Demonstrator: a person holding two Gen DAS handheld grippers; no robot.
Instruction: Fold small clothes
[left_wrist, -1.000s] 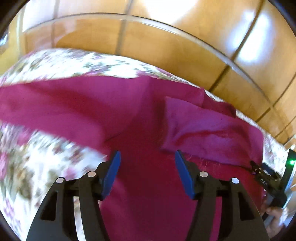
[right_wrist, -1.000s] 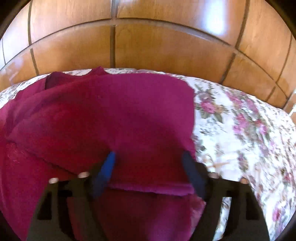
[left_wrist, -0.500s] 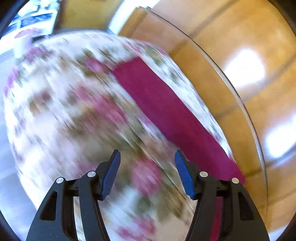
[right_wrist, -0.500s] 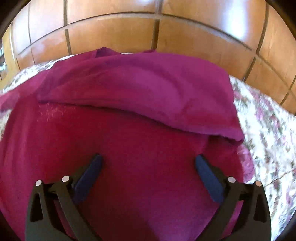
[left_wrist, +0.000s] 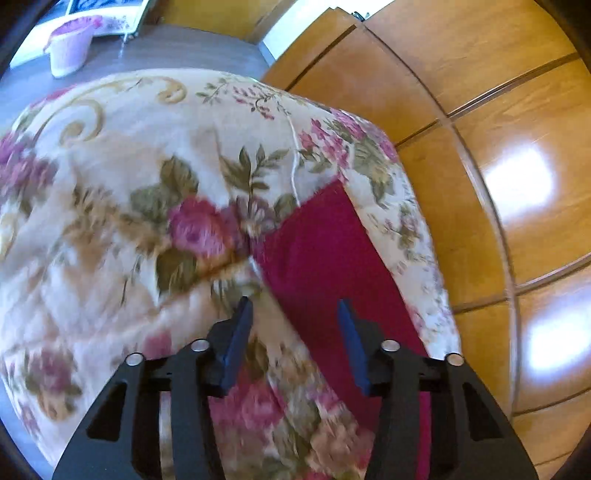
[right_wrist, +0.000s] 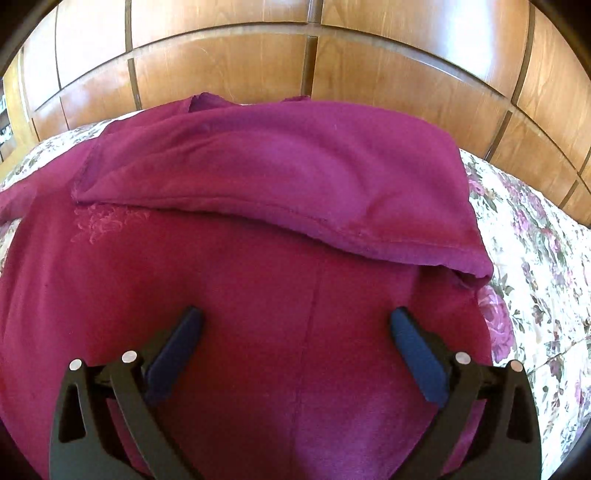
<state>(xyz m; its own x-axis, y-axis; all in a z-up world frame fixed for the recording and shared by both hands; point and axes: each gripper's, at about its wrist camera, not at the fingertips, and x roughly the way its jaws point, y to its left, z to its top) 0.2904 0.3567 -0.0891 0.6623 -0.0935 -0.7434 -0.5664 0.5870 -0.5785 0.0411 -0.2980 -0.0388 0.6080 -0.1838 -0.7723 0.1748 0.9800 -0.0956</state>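
A magenta garment (right_wrist: 258, 295) lies spread on the floral bedspread (right_wrist: 535, 258). Its right side is folded over into a flap (right_wrist: 295, 177) across the upper body. My right gripper (right_wrist: 295, 325) hovers over the lower body of the garment, jaws wide open, nothing between the pads. In the left wrist view one long sleeve (left_wrist: 325, 251) stretches out over the bedspread (left_wrist: 129, 206). My left gripper (left_wrist: 295, 317) hangs just above that sleeve's near edge. Its jaws are closing, with the sleeve edge below them and the pads not pressing on it.
Glossy wooden panels (right_wrist: 314, 66) rise behind the bed, and in the left wrist view wooden panels (left_wrist: 480, 129) run along its right side. A pale purple pot (left_wrist: 68, 44) stands on the grey floor (left_wrist: 166, 51) past the far edge of the bed.
My left gripper swung from the garment's body out to the sleeve, rolling as it went, and its jaws narrowed. My right gripper let the folded flap drop, opened wide, and now rests still.
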